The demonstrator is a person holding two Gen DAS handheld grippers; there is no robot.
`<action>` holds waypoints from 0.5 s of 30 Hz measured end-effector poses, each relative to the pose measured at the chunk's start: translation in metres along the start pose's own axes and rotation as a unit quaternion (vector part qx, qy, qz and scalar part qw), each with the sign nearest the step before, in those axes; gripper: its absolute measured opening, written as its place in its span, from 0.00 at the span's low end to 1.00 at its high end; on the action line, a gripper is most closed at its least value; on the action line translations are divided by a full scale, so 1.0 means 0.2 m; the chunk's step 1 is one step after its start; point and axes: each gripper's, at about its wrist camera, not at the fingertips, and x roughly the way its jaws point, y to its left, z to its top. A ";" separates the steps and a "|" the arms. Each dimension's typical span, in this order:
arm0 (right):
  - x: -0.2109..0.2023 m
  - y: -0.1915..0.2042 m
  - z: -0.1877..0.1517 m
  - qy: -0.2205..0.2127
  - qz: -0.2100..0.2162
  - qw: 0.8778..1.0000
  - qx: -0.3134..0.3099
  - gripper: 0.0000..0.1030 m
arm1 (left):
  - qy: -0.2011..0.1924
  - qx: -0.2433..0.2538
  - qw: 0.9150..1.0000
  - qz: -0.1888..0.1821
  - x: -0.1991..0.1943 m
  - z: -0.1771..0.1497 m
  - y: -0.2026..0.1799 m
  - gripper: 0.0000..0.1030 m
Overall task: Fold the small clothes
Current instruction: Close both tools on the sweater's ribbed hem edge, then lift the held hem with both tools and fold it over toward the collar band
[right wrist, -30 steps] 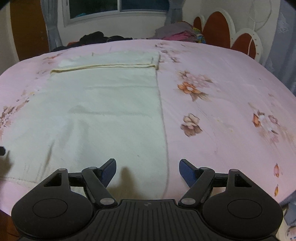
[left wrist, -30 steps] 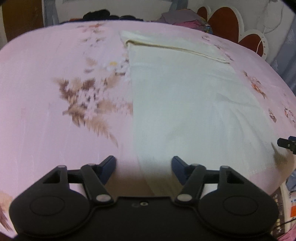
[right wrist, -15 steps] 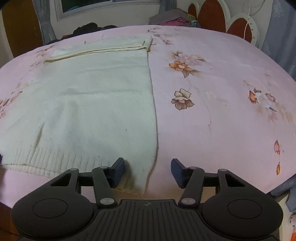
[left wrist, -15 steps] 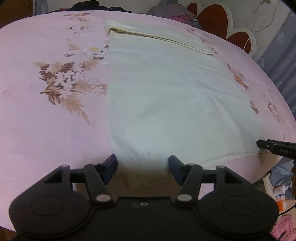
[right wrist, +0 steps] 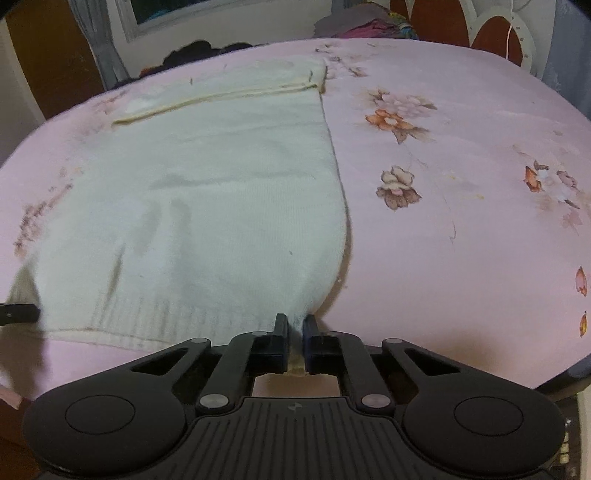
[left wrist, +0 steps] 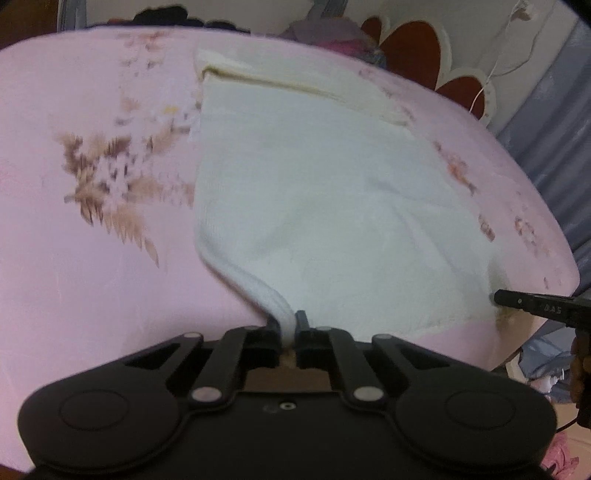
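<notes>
A cream knitted garment (left wrist: 314, 192) lies flat on a pink flowered bedsheet (left wrist: 74, 277), its far end folded over. My left gripper (left wrist: 289, 325) is shut on the garment's near left corner, which bunches up between the fingers. In the right wrist view the same garment (right wrist: 221, 206) spreads to the left, and my right gripper (right wrist: 294, 326) is shut on its near right corner at the ribbed hem. The right gripper's finger (left wrist: 532, 304) shows at the left view's right edge. The left gripper's finger (right wrist: 18, 314) shows at the right view's left edge.
The bed's near edge runs just below both grippers. A red and white heart-shaped headboard (left wrist: 436, 59) stands at the far right. Piles of clothes (right wrist: 369, 24) lie beyond the bed, by a window (right wrist: 221, 11) and curtains. The pink sheet (right wrist: 461, 221) right of the garment is bare.
Both grippers went from wide open, straddling the garment's near corners, to shut on them. The cloth now puckers up at each grip.
</notes>
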 end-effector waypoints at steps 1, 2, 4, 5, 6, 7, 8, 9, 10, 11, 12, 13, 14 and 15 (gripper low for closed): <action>-0.02 0.00 0.02 -0.007 0.007 1.000 0.004 0.07 | -0.011 -0.001 1.000 -0.002 -0.02 0.02 0.00 0.06; -0.04 0.00 0.03 -0.015 0.012 1.000 0.007 0.07 | -0.019 -0.002 1.000 -0.003 -0.04 0.04 0.00 0.06; -0.08 0.01 0.08 -0.032 0.019 0.999 0.010 0.07 | -0.037 -0.003 0.999 -0.007 -0.07 0.09 0.00 0.06; -0.10 0.02 0.10 -0.039 0.023 0.999 0.012 0.07 | -0.047 -0.002 0.999 -0.009 -0.08 0.12 -0.01 0.06; -0.11 0.03 0.13 -0.046 0.026 0.999 0.011 0.07 | -0.057 0.001 0.998 -0.011 -0.10 0.15 -0.01 0.06; -0.12 0.03 0.15 -0.055 0.026 0.998 0.009 0.07 | -0.066 0.004 0.998 -0.012 -0.11 0.18 -0.01 0.06; -0.13 0.04 0.18 -0.063 0.026 0.998 0.006 0.07 | -0.074 0.005 0.997 -0.013 -0.11 0.21 -0.02 0.06; -0.13 0.05 0.21 -0.069 0.027 0.997 0.004 0.07 | -0.083 0.007 0.996 -0.012 -0.12 0.25 -0.02 0.06; -0.14 0.06 0.25 -0.078 0.029 0.997 0.003 0.07 | -0.091 0.009 0.996 -0.011 -0.12 0.28 -0.02 0.06; -0.14 0.06 0.29 -0.086 0.030 0.996 0.002 0.07 | -0.098 0.010 0.995 -0.010 -0.12 0.32 -0.02 0.06; -0.14 0.06 0.33 -0.094 0.032 0.995 0.003 0.07 | -0.105 0.011 0.994 -0.009 -0.12 0.36 -0.02 0.06; -0.13 0.05 0.38 -0.101 0.035 0.994 0.004 0.07 | -0.110 0.010 0.994 -0.008 -0.11 0.40 -0.01 0.06; -0.12 0.05 0.43 -0.108 0.037 0.993 0.004 0.07 | -0.114 0.007 0.993 -0.006 -0.10 0.44 0.00 0.06; -0.11 0.05 0.48 -0.112 0.039 0.993 0.004 0.07 | -0.118 0.002 0.993 -0.005 -0.09 0.48 0.01 0.06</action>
